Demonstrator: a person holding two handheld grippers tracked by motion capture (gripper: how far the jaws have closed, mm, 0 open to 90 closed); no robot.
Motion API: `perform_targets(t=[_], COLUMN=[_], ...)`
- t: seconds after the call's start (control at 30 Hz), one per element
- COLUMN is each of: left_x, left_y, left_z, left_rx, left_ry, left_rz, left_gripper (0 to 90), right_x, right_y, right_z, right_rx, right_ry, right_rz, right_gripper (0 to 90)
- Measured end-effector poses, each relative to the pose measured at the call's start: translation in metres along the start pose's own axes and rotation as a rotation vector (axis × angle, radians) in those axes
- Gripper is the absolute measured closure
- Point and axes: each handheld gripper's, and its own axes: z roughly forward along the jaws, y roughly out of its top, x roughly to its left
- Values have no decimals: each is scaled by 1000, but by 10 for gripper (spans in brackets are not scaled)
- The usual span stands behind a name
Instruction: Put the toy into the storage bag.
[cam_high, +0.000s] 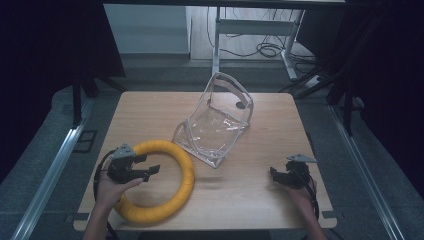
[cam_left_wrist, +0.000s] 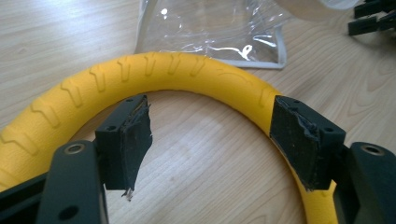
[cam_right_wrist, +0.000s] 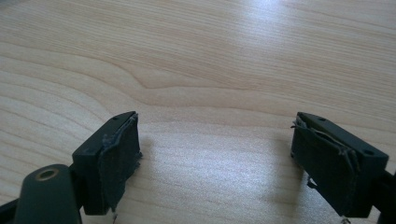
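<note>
Yellow ring (cam_high: 165, 187) flat on table (cam_high: 250, 190), near-left, beside clear bag (cam_high: 215, 125) | left gripper (cam_high: 150, 171) jaws wide, over ring, no grip | right gripper (cam_high: 276, 175) wide, empty | ring not bagged, grasp pending

A clear plastic bag (cam_high: 216, 120) with a pale trim lies open on the light wooden worktop (cam_high: 260, 185), toward its far middle, its handles standing up. Beyond the worktop, a white-legged frame (cam_high: 252, 27) stands on the grey floor (cam_high: 150, 75), and dark cables (cam_high: 267, 49) coil beside it.
</note>
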Motion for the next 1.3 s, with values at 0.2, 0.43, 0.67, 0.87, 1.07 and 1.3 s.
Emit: perform_targets(t=[0.2,0.43,0.67,0.87,1.07,1.3], left_x=[-2,-9,-25,-54,-69,-74], left_y=[1,3,7,7,10,-5], left_z=[-4,1,-24,-31,-28,-21], left_rx=[-22,2,-41,50,186,269], left_ry=[-16,-18,8,-51,-80,-146], left_rz=[-7,19,63,186,281,238], left_gripper=[296,301,311,306,305,302], right_x=[0,0,-2,-2,-2,-2], right_y=[0,1,3,3,3,2], right_z=[0,1,4,3,3,2], right_rx=[-6,-8,-8,-6,-9,-12], right_ry=[11,46,56,51,48,45], right_rz=[-11,-42,-51,-50,-49,-40], right_gripper=[187,187,188,193,195,203])
